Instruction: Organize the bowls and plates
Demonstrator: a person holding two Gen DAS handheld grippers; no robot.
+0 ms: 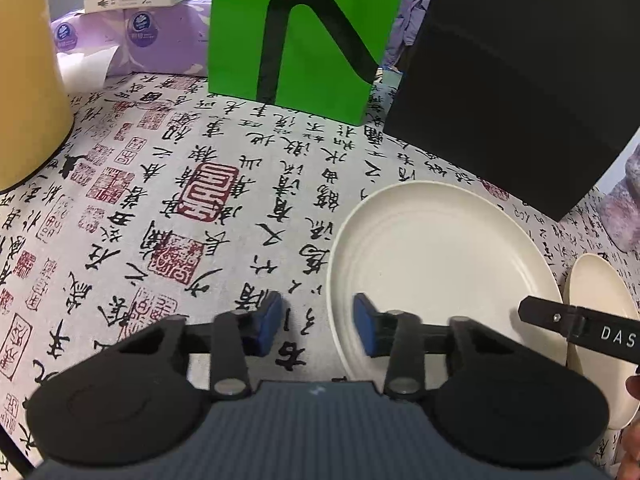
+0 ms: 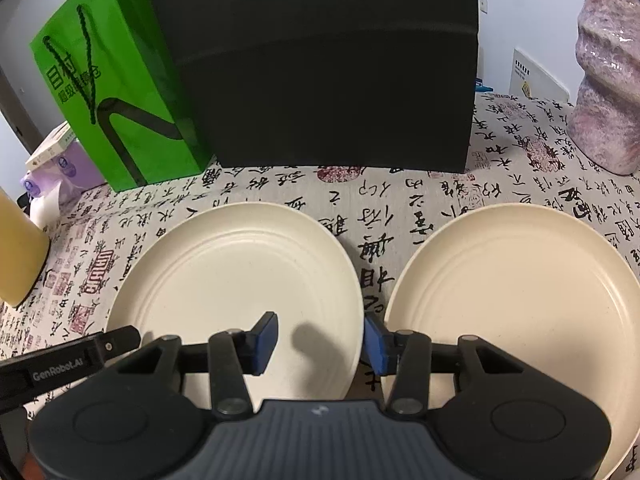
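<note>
You're holding your left gripper (image 1: 318, 326) over the left rim of the near cream plate (image 1: 440, 272); its blue pads (image 1: 270, 322) are standing apart, one over the calligraphy tablecloth (image 1: 160, 200), the other over the plate, pinching nothing; your right gripper (image 2: 320, 340) is straddling that same plate's right rim (image 2: 240, 280), one pad above the plate's surface, the other over the narrow cloth gap beside the second cream plate (image 2: 520, 300) (whether those pads are touching the rim, you can't tell from here); both plates are lying flat, just beside each other, in front of the black box (image 2: 320, 60) and green paper bag (image 1: 304, 32).
</note>
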